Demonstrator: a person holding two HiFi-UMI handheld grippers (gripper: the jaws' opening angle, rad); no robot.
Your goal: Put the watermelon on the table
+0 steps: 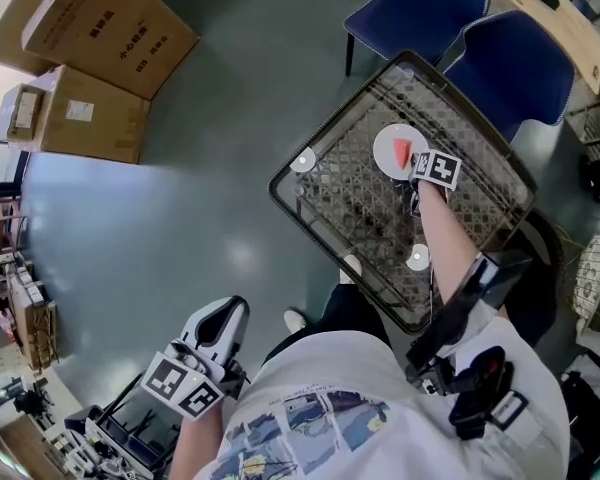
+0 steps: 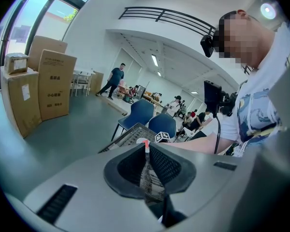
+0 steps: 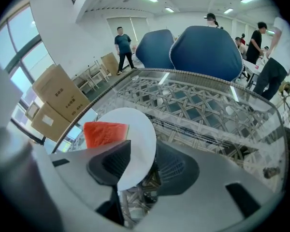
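Note:
A red watermelon slice [image 1: 404, 154] lies on a white plate [image 1: 385, 144] that rests on the glass-topped lattice table [image 1: 480, 158]. My right gripper [image 1: 414, 168] reaches down to the plate's near edge. In the right gripper view the slice [image 3: 105, 133] sits at the plate's [image 3: 137, 124] left side, and the plate's rim stands between the open jaws of the right gripper [image 3: 140, 164], which do not press on it. My left gripper [image 1: 225, 320] hangs low at the lower left, away from the table, shut with nothing in it [image 2: 147, 151].
Two blue chairs [image 1: 420, 3] [image 1: 520, 63] stand behind the table. Cardboard boxes [image 1: 100, 33] are stacked at the far left on the grey floor. A dark rack [image 1: 130, 438] sits by my left hand. People [image 2: 115, 79] stand far across the room.

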